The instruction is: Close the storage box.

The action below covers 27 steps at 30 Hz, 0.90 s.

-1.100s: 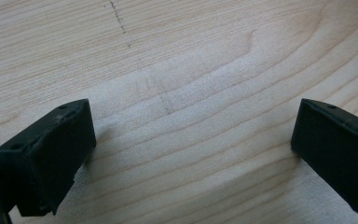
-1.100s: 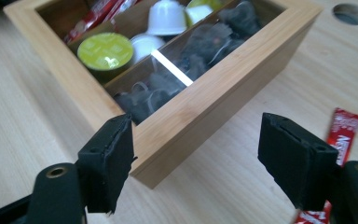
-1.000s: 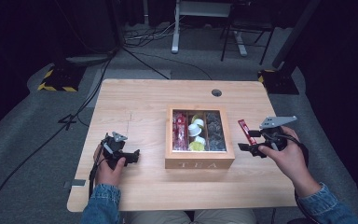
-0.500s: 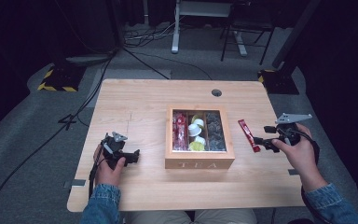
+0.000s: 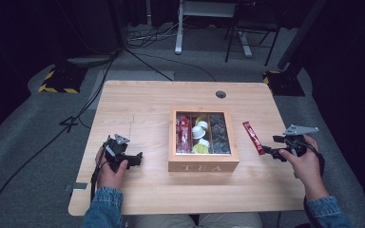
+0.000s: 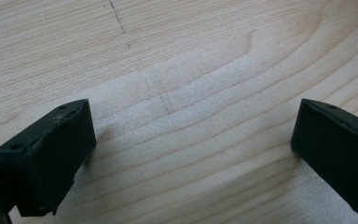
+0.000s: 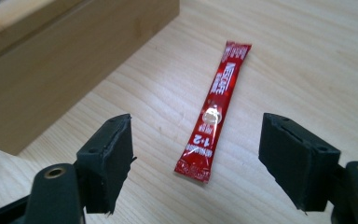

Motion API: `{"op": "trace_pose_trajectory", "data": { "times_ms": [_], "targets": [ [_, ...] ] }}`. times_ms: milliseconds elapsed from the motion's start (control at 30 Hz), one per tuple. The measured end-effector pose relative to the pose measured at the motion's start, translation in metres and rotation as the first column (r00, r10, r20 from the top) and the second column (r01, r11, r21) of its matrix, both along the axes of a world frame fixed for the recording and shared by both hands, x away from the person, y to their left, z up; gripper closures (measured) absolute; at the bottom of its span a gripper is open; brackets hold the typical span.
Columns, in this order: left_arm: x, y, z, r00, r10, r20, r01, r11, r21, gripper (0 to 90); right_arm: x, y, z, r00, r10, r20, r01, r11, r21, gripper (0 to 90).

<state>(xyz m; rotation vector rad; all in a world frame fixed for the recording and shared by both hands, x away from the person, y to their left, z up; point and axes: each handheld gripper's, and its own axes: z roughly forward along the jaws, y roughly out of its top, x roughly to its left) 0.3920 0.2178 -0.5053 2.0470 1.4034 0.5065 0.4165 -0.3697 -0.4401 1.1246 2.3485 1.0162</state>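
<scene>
Two grippers are resting in your hands at the near side of the wooden table [image 5: 138, 104]. Your right gripper [image 5: 272, 152] is sitting low over the table's right side, its jaws standing wide apart with nothing pressed between them. You are pointing it at the red sachet [image 5: 253, 137], which is lying flat on the bare wood just right of the tea box [image 5: 203, 166] and apart from its wall. In the right gripper view the sachet [image 7: 213, 111] is stretching away from the jaws, its near end lying a little ahead of the gap between them and touching neither pad, while the wall of the box [image 7: 70, 60] is filling the upper left.

Your left gripper [image 5: 132, 159] is lying near the table's left front, well apart from the box, and you are holding it with its jaws spread wide over bare wood [image 6: 186, 112]; nothing is sitting between them.

You are looking down on the open box from the high view, with its three compartments showing: red sachets [image 5: 183, 133] in the left one, pale round pods [image 5: 200, 135] in the middle one and dark packets [image 5: 219, 134] in the right one
</scene>
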Motion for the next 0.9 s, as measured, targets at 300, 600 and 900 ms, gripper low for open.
{"op": "trace_pose_trajectory", "data": {
  "times_ms": [300, 600, 900],
  "targets": [
    [0.0, 0.0, 0.0, 1.0, 0.0, 0.0, 0.0, 1.0, 0.0, 0.1, 0.0, 0.002, -0.019, 0.9998, -0.011, -0.016, 0.011, 1.0, -0.011, 26.0],
    [0.0, 0.0, 0.0, 1.0, 0.0, 0.0, 0.0, 1.0, 0.0, 0.1, -0.003, 0.001, -0.043, 0.9982, -0.019, -0.057, 0.018, 1.0, -0.006, 25.3],
    [0.0, 0.0, 0.0, 1.0, 0.0, 0.001, 0.0, 1.0, -0.001, 0.1, -0.005, -0.001, -0.056, 0.999, -0.016, -0.041, 0.015, 1.0, -0.025, 22.7]
  ]
}}
